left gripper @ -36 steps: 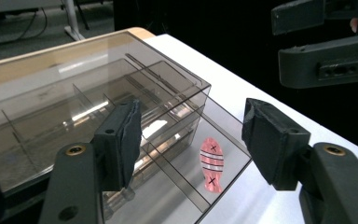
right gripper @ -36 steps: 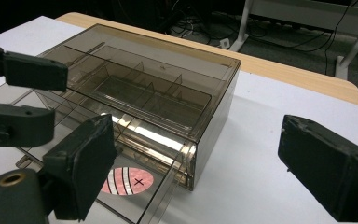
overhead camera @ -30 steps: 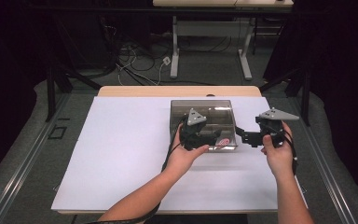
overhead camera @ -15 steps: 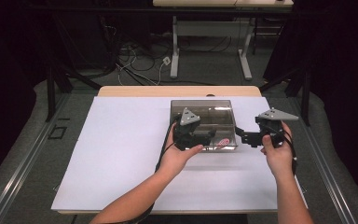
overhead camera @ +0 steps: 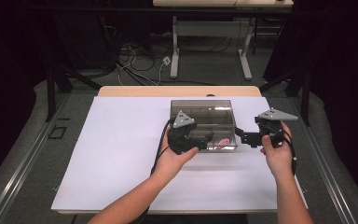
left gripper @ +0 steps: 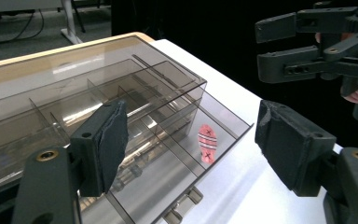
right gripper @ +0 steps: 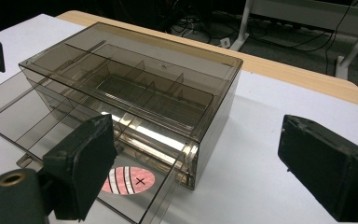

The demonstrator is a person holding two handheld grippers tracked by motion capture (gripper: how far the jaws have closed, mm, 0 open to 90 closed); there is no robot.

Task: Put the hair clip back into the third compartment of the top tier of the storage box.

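A smoky clear drawer box point(overhead camera: 204, 116) stands on the white table cover point(overhead camera: 121, 154). Its lower drawer point(left gripper: 177, 177) is pulled out toward the person, and a pink oval piece point(left gripper: 207, 142) with black crosses lies in the drawer's end compartment. My left gripper point(overhead camera: 207, 138) hovers over the front of the drawer; its jaws have just been opening and nothing is between the pads. My right gripper point(overhead camera: 239, 136) is held beside the box's right end, open, with empty jaws pointing at it. In the right gripper view the pink oval piece point(right gripper: 128, 179) lies just behind the left pad.
Dividers split the box's upper drawer point(right gripper: 154, 93) into several empty compartments. A wooden table edge point(overhead camera: 177, 91) shows behind the white cover. Beyond it are desk legs point(overhead camera: 175, 51) and cables on the floor. Open white cover lies left of the box and in front of it.
My left gripper has drifted left along the front of the box, and its jaws stand wider. The right gripper has held its place.
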